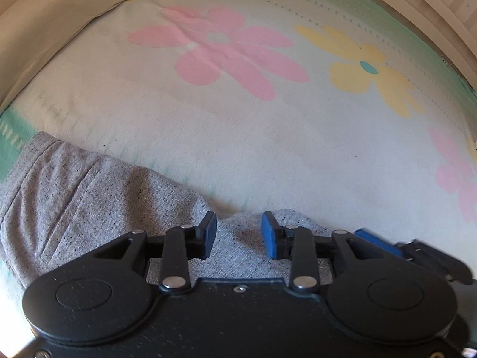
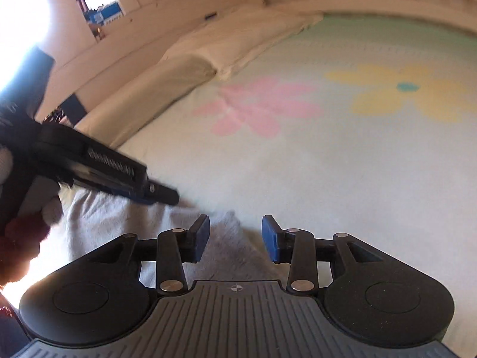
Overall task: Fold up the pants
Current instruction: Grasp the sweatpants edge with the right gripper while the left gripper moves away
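Observation:
Grey speckled pants lie bunched on the bed at the lower left of the left wrist view, with an edge reaching under my left gripper. That gripper is open, its blue pads apart over the cloth, holding nothing. In the right wrist view the pants look pale grey at the lower left. My right gripper is open just above the pants' right edge. The left gripper shows there as a blurred black body at left, above the pants.
The bed cover is pale with pink and yellow flowers. Cream pillows line the far left side. A headboard or wall runs along the far right. Bright window glare fills the upper left of the right wrist view.

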